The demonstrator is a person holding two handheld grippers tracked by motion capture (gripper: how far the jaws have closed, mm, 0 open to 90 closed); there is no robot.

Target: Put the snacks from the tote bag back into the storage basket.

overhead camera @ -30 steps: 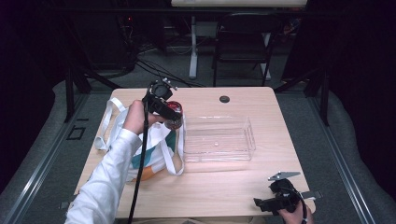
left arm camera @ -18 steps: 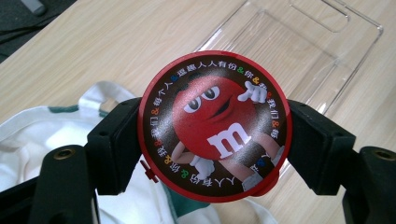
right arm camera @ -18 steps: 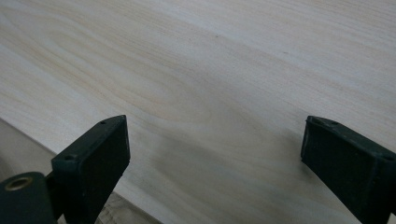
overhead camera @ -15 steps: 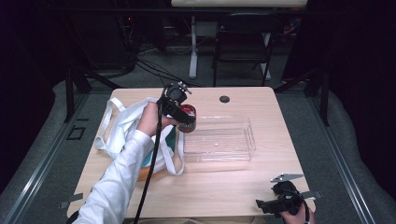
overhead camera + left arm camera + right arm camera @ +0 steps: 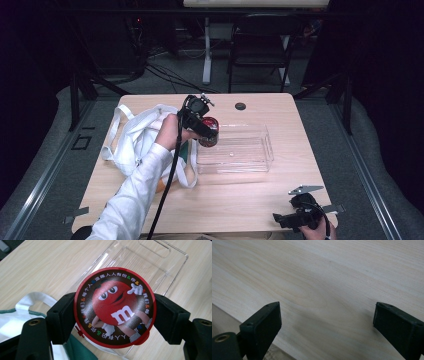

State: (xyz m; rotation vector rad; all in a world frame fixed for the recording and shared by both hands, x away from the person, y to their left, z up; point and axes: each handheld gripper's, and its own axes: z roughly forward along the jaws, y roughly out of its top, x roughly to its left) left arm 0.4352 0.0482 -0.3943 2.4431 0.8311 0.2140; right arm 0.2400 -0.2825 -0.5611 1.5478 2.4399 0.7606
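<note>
Over the near-left corner of the clear tray [image 5: 250,150], the left tool [image 5: 115,315] clamps a red candy tin [image 5: 115,306] (not yet set down), while the right tool [image 5: 327,322] rests open on the worktop [image 5: 337,277].

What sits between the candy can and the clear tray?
Nothing visible. The left gripper holds the candy can at the clear tray's near-left corner, and the tray looks bare inside.
</note>
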